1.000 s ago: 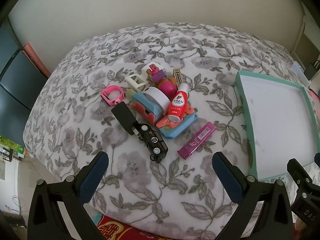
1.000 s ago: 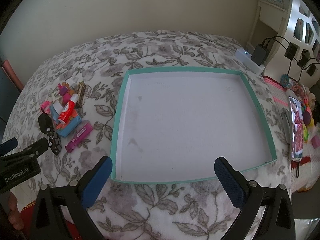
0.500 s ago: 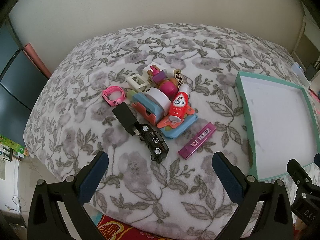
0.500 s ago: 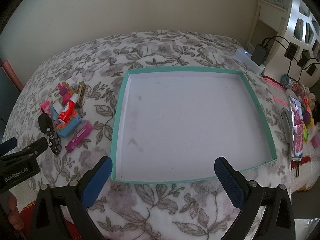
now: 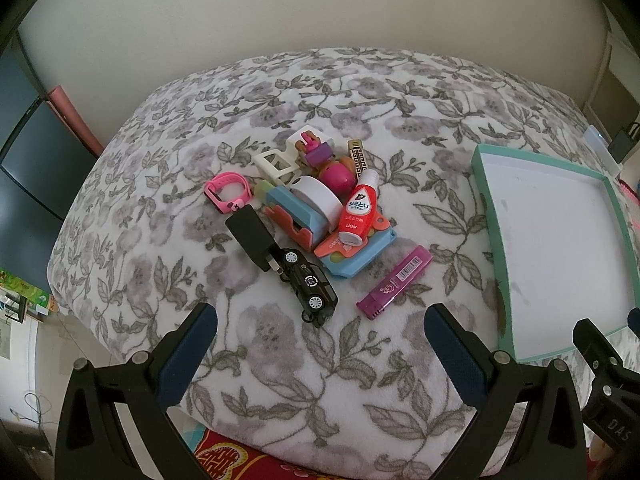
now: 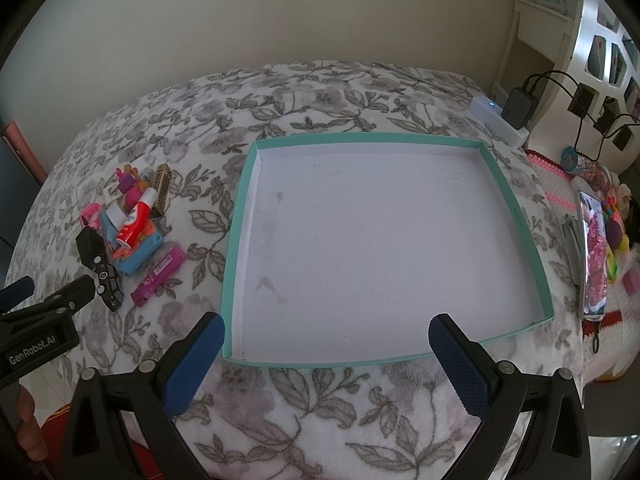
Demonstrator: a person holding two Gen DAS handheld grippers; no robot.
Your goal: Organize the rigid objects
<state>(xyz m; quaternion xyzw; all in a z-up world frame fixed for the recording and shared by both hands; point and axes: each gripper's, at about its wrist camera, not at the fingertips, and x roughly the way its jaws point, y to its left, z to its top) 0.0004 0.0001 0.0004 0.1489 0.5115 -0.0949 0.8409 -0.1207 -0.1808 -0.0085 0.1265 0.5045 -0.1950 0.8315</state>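
Observation:
A heap of small rigid things lies on the floral blanket [image 5: 280, 352]: a black toy car [image 5: 308, 285], a black charger [image 5: 251, 238], a purple case [image 5: 394, 282], a red-and-white bottle [image 5: 359, 208], a tape roll [image 5: 316, 196] and a pink watch band [image 5: 228, 193]. A teal-rimmed white tray [image 6: 240, 232] lies to their right, with nothing in it. My left gripper [image 5: 320, 344] hovers open just short of the car. My right gripper [image 6: 326, 356] is open over the tray's near edge. The heap [image 6: 128, 232] shows at the left of the right wrist view.
A white power strip with plugged chargers [image 6: 500, 120] sits beyond the tray's far right corner. A phone [image 6: 594, 252] and small colourful trinkets lie right of the tray. A dark cabinet [image 5: 28, 152] stands left of the bed.
The left gripper has shifted slightly toward the heap, so the tray sits further right in its view. The right gripper has barely moved. Both stay open.

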